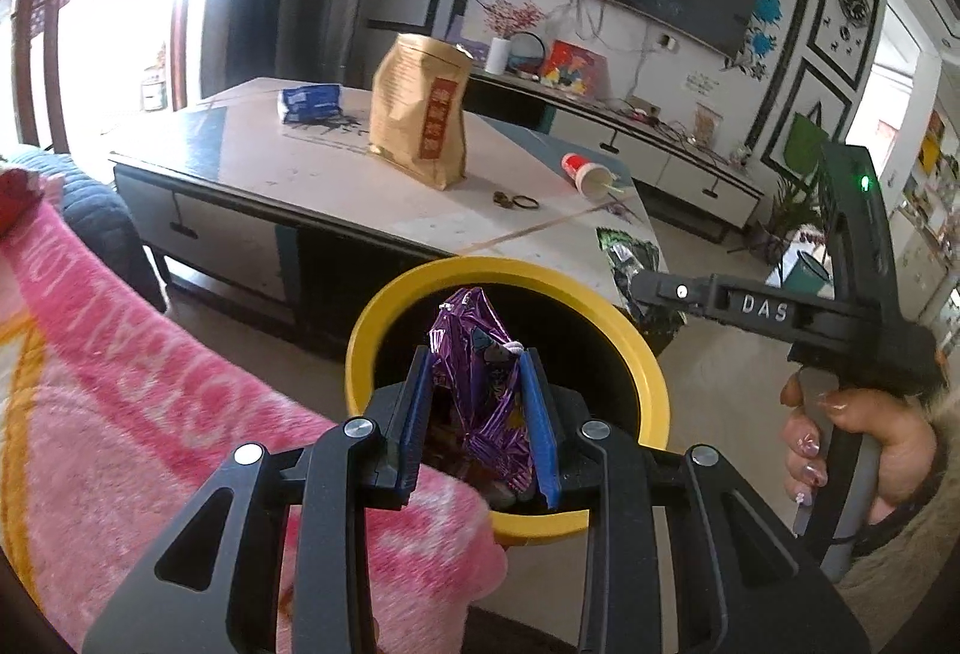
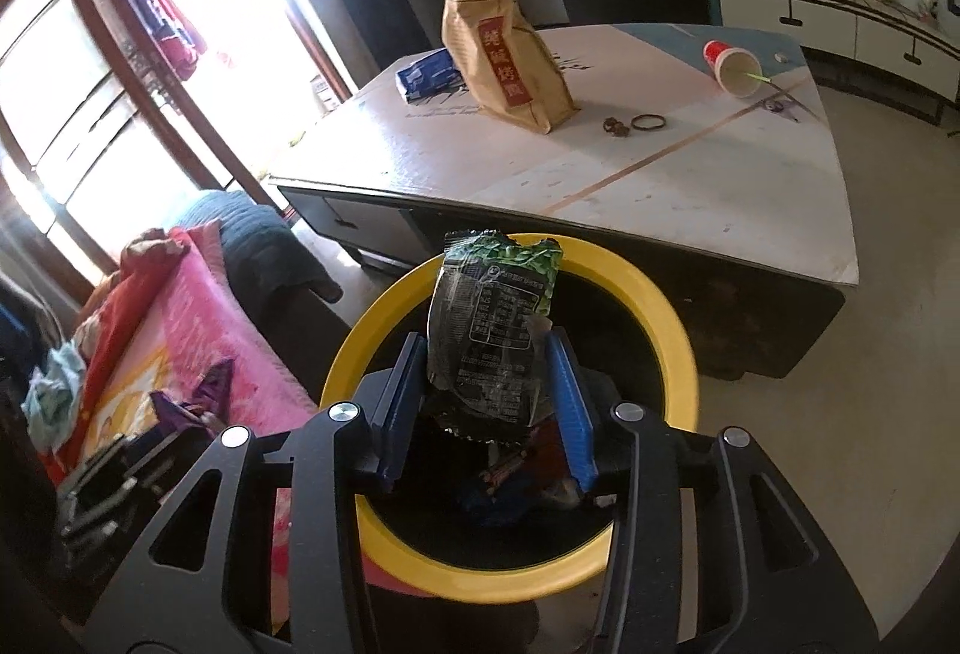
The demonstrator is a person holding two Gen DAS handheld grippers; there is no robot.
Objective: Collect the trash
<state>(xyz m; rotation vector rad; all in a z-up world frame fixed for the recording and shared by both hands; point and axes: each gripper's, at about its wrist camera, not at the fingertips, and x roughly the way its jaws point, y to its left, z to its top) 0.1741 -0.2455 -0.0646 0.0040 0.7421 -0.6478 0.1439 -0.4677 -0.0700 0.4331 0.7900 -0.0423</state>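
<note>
- The left gripper (image 1: 480,402) held a crumpled purple wrapper (image 1: 480,372) between its blue pads, jaws closed on it, above the mouth of the yellow-rimmed bin (image 1: 384,318).
- The right gripper (image 2: 489,390) had a dark green packet (image 2: 492,330) standing between its blue pads over the same bin (image 2: 672,330); the left pad touched the packet's edge, but a grip from the right pad could not be told.
- More trash (image 2: 510,480) lay at the bottom of the bin.
- In the left wrist view a hand (image 1: 858,450) gripped the handle of the right gripper beside the bin.
- The bin stood on the floor between a pink blanket (image 1: 150,384) and a low table (image 2: 690,186).
- On the table stood a brown paper bag (image 2: 504,60); a blue packet (image 2: 429,78) lay just behind it and a tipped red paper cup (image 2: 732,66) well to its right.
</note>
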